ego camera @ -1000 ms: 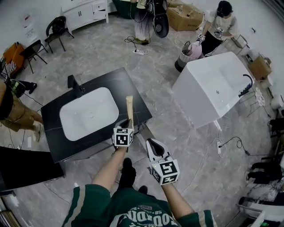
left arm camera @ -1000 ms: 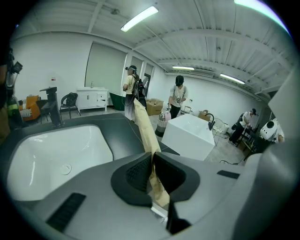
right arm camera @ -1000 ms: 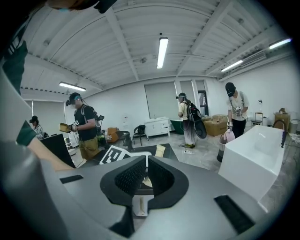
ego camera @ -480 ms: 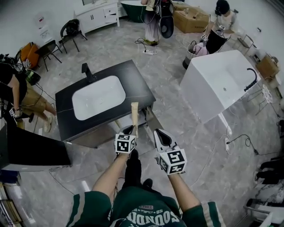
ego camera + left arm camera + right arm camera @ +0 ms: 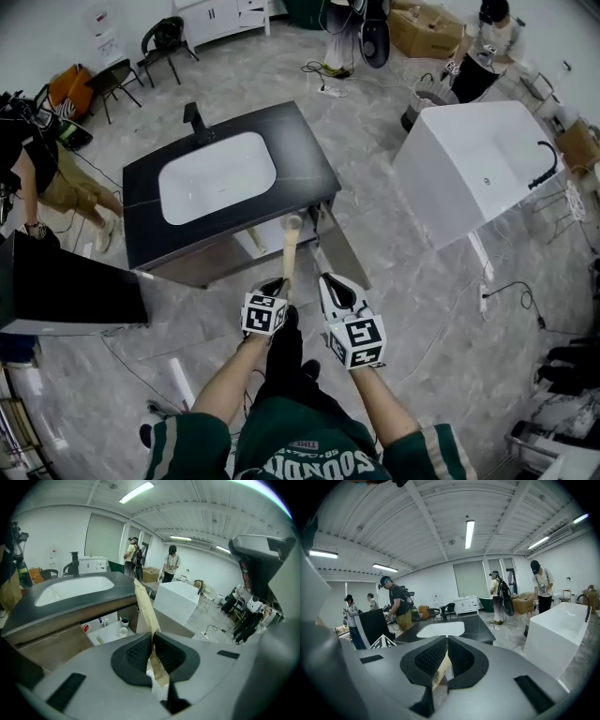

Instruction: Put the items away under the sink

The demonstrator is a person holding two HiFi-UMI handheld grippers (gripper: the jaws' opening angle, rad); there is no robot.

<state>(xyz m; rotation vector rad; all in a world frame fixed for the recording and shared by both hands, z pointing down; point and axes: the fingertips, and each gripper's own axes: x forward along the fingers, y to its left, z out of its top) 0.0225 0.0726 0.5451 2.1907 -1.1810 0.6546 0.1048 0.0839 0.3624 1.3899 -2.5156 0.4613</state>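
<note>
A black vanity [image 5: 309, 169] with a white basin [image 5: 217, 176] stands ahead, and the cupboard under it [image 5: 267, 239] is open, its door [image 5: 339, 248] swung out to the right. My left gripper [image 5: 277, 284] [image 5: 153, 641] is shut on a long tan paper packet [image 5: 290, 246] [image 5: 143, 604] whose far end points at that opening. In the left gripper view, a white shelf [image 5: 110, 629] inside carries small bottles and cups. My right gripper [image 5: 330, 281] [image 5: 446, 646] hangs just right of the left one, shut on a small tan slip [image 5: 439, 671].
A white bathtub [image 5: 478, 164] stands to the right and a black panel [image 5: 66, 286] to the left. Cables [image 5: 497, 291] trail over the grey floor. A black faucet [image 5: 195, 120] rises behind the basin. People stand at the far side and at the left edge.
Both grippers have moved away from the countertop edge and down in front of the vanity. The packet's tip, earlier over the counter's corner, now points at the open cupboard.
</note>
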